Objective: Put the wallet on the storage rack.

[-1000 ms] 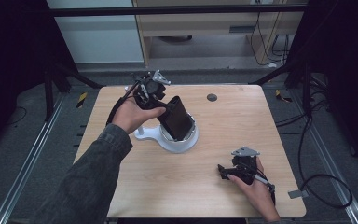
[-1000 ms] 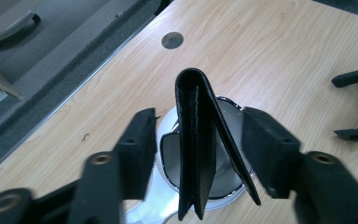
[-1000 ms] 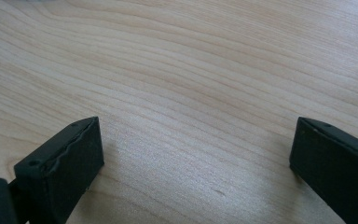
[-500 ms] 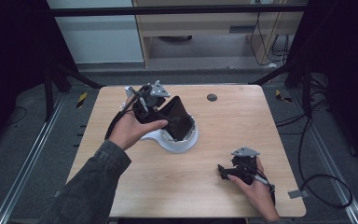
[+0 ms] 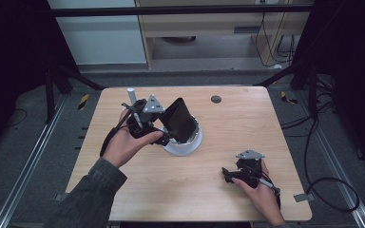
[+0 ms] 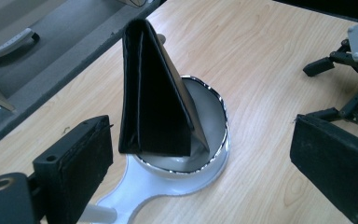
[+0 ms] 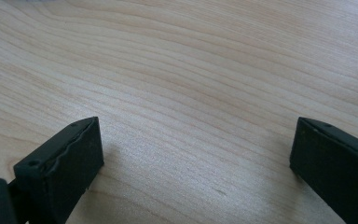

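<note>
Stood upright in a white dish (image 6: pixel 212 154), a black folded wallet (image 6: pixel 154 98), leaning against the rim, near the middle of the desk (image 5: pixel 247 128). Held just beside the dish, on its near-left side in the high view, the left claw (image 5: pixel 164 137); jaws wide and just been opening, pads clear of the wallet, which rose between and beyond them in the left gripper view. Rested well apart from the dish, toward the desk's near right corner, the right claw (image 5: pixel 228 175); jaws wide over bare wood.
</note>
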### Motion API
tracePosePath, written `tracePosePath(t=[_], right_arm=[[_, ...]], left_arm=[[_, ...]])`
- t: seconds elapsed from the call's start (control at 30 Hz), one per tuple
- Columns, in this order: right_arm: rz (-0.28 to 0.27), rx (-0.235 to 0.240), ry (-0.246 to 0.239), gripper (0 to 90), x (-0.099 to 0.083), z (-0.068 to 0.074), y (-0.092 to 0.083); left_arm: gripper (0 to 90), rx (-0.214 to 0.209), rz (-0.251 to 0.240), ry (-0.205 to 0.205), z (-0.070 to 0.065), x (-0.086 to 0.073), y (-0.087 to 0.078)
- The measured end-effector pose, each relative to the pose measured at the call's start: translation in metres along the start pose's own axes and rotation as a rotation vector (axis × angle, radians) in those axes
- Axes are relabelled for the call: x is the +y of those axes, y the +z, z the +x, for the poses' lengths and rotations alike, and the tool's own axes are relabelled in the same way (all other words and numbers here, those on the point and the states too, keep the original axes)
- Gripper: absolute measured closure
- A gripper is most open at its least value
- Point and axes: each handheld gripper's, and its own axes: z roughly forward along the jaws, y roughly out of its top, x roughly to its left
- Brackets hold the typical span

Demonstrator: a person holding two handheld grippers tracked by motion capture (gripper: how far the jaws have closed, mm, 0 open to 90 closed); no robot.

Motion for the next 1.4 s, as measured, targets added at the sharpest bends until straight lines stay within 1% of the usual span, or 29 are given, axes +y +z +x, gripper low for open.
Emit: tracePosePath(t=[0.07, 0.13, 0.2, 0.23, 0.33, 0.4, 0.5, 0.6, 0.67, 0.7, 0.77, 0.87, 0.9, 0.97, 1.1, 1.2, 1.27, 1.33, 1.4], right_arm=[[0.001, -0.003, 0.000, 2.9, 0.000, 0.000, 0.000], [0.000, -0.004, 0.003, 2.9, 0.000, 0.001, 0.000], [0.000, -0.003, 0.002, 2.9, 0.000, 0.001, 0.000], [0.000, -0.003, 0.002, 2.9, 0.000, 0.001, 0.000], [0.000, -0.003, 0.002, 2.9, 0.000, 0.001, 0.000], [0.000, -0.003, 0.001, 2.9, 0.000, 0.001, 0.000], [0.000, -0.003, 0.002, 2.9, 0.000, 0.001, 0.000], [-0.001, -0.003, 0.003, 2.9, 0.000, 0.001, 0.000], [-0.001, -0.003, 0.004, 2.9, 0.000, 0.001, 0.000], [-0.001, -0.003, 0.004, 2.9, 0.000, 0.001, 0.000], [-0.001, -0.003, 0.004, 2.9, 0.000, 0.001, 0.000], [-0.001, -0.003, 0.004, 2.9, 0.000, 0.001, 0.000], [-0.001, -0.003, 0.006, 2.9, 0.000, 0.001, 0.000], [-0.002, -0.003, 0.005, 2.9, 0.000, 0.001, 0.000], [-0.002, -0.003, 0.006, 2.9, -0.001, 0.002, 0.000], [-0.002, -0.002, 0.005, 2.9, -0.001, 0.002, -0.001], [-0.002, -0.002, 0.006, 2.9, -0.001, 0.002, -0.001], [-0.002, -0.002, 0.007, 2.9, -0.001, 0.002, -0.001], [-0.001, -0.002, 0.007, 2.9, -0.001, 0.002, -0.001]], left_arm=[[5.5, 0.004, -0.006, -0.012, -0.001, -0.006, -0.002], [5.5, 0.000, -0.007, -0.017, -0.002, -0.012, -0.004], [5.5, 0.008, -0.014, -0.022, -0.004, -0.019, -0.005], [5.5, 0.014, -0.012, -0.022, -0.005, -0.022, -0.005], [5.4, -0.002, 0.003, -0.029, -0.007, -0.035, -0.004], [5.3, 0.011, 0.005, -0.035, -0.009, -0.044, -0.002], [5.5, 0.016, 0.015, -0.049, -0.011, -0.059, 0.003], [5.5, 0.005, 0.030, -0.062, -0.014, -0.073, 0.011], [5.5, -0.005, 0.044, -0.060, -0.014, -0.080, 0.014], [5.5, -0.012, 0.047, -0.068, -0.015, -0.086, 0.017], [5.5, -0.015, 0.051, -0.065, -0.017, -0.094, 0.021], [5.4, -0.033, 0.055, -0.051, -0.021, -0.108, 0.028], [5.4, -0.034, 0.063, -0.048, -0.022, -0.114, 0.031], [5.4, -0.035, 0.073, -0.055, -0.023, -0.123, 0.035], [5.5, -0.034, 0.096, -0.069, -0.023, -0.140, 0.042], [5.7, -0.036, 0.096, -0.091, -0.022, -0.149, 0.043], [5.7, -0.027, 0.105, -0.096, -0.021, -0.155, 0.043], [5.6, -0.027, 0.106, -0.114, -0.019, -0.162, 0.043], [5.6, -0.017, 0.113, -0.126, -0.016, -0.169, 0.044]])
